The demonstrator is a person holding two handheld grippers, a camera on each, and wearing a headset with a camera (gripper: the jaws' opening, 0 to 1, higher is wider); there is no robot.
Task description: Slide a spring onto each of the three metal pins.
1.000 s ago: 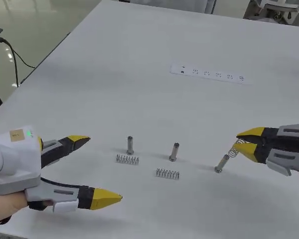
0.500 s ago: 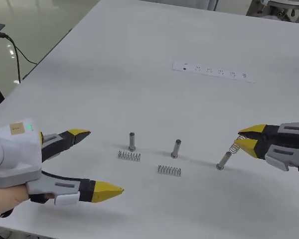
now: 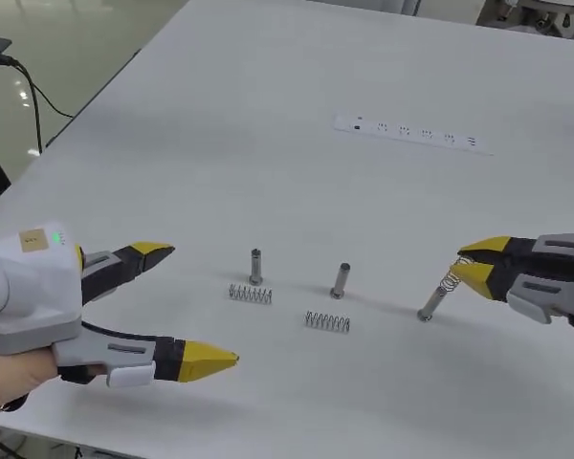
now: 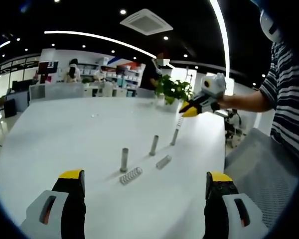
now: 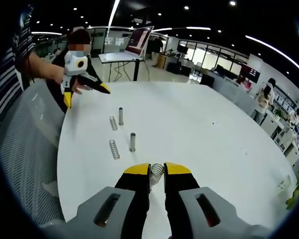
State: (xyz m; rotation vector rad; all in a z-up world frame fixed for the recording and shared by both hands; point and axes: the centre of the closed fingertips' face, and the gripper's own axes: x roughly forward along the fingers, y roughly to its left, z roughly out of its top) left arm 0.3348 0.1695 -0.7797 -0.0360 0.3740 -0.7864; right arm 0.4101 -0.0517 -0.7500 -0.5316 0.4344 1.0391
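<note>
The head view is bright and evenly lit from overhead. The white table point(image 3: 268, 124) carries no harsh glare, and the metal pins point(image 3: 255, 266) throw only short, pale shadows. The glossy floor point(image 3: 86, 38) at upper left mirrors ceiling lamps as white patches. Both gripper views are darker, with strong fisheye bending: the ceiling strip lights point(image 4: 223, 35) arc and the table's edge bows. In the right gripper view the spring point(image 5: 157, 172) between the right tongs point(image 5: 157, 168) looks soft, close to the lens.
</note>
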